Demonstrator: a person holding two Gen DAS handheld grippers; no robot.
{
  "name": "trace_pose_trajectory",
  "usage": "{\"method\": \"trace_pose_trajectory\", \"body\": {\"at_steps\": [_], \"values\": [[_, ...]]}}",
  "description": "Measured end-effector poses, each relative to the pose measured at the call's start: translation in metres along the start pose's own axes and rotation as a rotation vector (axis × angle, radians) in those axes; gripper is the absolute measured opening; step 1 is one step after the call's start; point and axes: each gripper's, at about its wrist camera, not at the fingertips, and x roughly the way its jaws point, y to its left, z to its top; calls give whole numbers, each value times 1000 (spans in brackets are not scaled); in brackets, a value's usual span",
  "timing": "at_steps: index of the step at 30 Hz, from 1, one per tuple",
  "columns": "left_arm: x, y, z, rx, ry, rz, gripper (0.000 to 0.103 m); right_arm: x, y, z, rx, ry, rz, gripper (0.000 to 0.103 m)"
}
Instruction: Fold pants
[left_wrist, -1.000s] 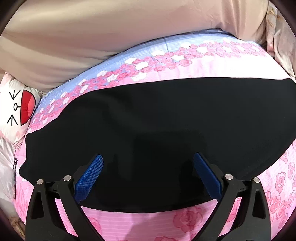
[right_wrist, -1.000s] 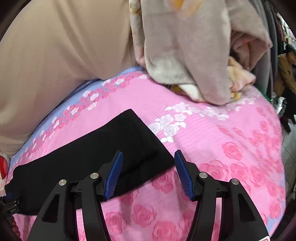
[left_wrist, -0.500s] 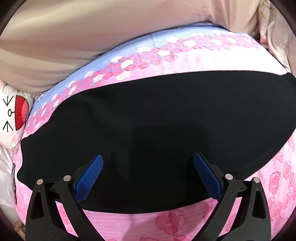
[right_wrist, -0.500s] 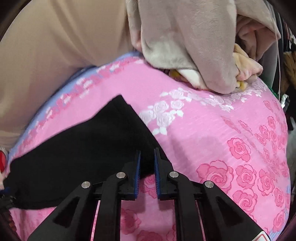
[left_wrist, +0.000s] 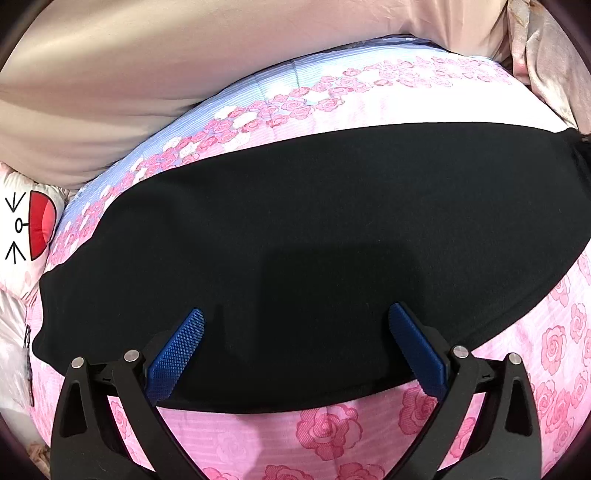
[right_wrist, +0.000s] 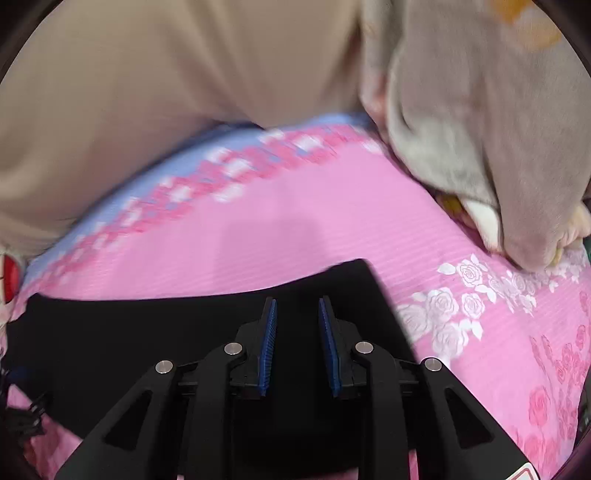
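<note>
The right hand-held gripper has just closed, pinching the black pants' end to carry it over for a fold. The left hand-held gripper hangs wide open above the pants, spread on the bed ahead of both.

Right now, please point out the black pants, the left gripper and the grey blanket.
black pants (left_wrist: 314, 229): left wrist view, middle of the fabric.
left gripper (left_wrist: 295, 350): left wrist view, between its fingertips.
grey blanket (right_wrist: 480, 129): right wrist view, its middle fold.

Left gripper and right gripper, black arms, silver screws, ribbed blue pads
</note>
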Motion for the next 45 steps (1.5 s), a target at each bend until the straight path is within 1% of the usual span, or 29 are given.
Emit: {"method": "trace_pose_trajectory", "body": {"at_steps": [2, 4, 5, 6, 8, 11, 13, 14, 15, 16, 17, 19, 20, 21, 22, 23, 26, 27, 28, 29, 30, 32, 33, 35, 38, 42, 45], "values": [[0, 1, 0, 6, 1, -3, 98, -7, -21, 3, 115, -22, 66, 0], [-1, 2, 1, 10, 1, -12, 98, -30, -20, -3, 111, -87, -6, 13], [-2, 3, 1, 13, 0, -18, 98, -45, -17, -10, 84, -120, -70, 21], [-4, 4, 2, 13, -5, -25, 98, -57, -17, -17, 68, -142, -94, 30], [-8, 6, 5, 9, -15, -47, 98, -79, -22, -37, 84, -164, -106, 37], [-15, 4, 12, 6, -31, -74, 98, -88, -32, -57, 125, -140, -110, 39], [-19, -1, 18, 16, -50, -76, 98, -86, -37, -64, 139, -101, -105, 39], [-20, -3, 20, 23, -53, -73, 98, -84, -39, -64, 143, -89, -104, 41], [-21, -6, 23, 33, -54, -71, 98, -80, -40, -65, 154, -75, -108, 50], [-22, -8, 26, 37, -54, -75, 98, -77, -41, -66, 172, -63, -106, 54], [-24, -9, 29, 39, -60, -85, 98, -73, -42, -68, 191, -47, -91, 56], [-32, -10, 32, 49, -91, -94, 98, -65, -38, -72, 193, -33, -68, 56], [-34, -11, 32, 56, -106, -89, 98, -61, -34, -73, 178, -33, -71, 58], [-35, -12, 33, 65, -112, -64, 98, -61, -31, -73, 170, -38, -80, 59], [-35, -14, 32, 73, -113, -50, 98, -60, -30, -72, 173, -33, -71, 60], [-36, -14, 33, 81, -114, -49, 98, -59, -31, -70, 182, -32, -55, 63], [-32, -10, 37, 78, -113, -61, 98, -55, -34, -66, 202, -43, -22, 63], [-30, -9, 38, 68, -110, -58, 98, -54, -36, -65, 211, -48, -17, 59], [-28, -9, 39, 60, -103, -61, 98, -53, -36, -64, 216, -53, -21, 53], [-23, -7, 40, 53, -94, -68, 98, -52, -36, -64, 220, -50, -10, 36], [-18, -5, 40, 45, -82, -74, 98, -50, -37, -64, 226, -49, 7, 32], [-10, -4, 40, 48, -62, -78, 98, -51, -35, -65, 223, -54, -6, 32], [-7, -3, 40, 49, -53, -77, 98, -51, -33, -65, 213, -54, -11, 29], [-4, -1, 39, 43, -48, -74, 98, -50, -30, -65, 205, -51, -16, 29], [-1, 5, 37, 27, -38, -86, 98, -48, -34, -64, 227, -47, 5, 29], [-8, 13, 34, 10, -63, -99, 98, -48, -29, -64, 216, -53, -18, 31], [-12, 16, 36, 1, -92, -113, 98, -48, -32, -65, 235, -63, -2, 32]]}}
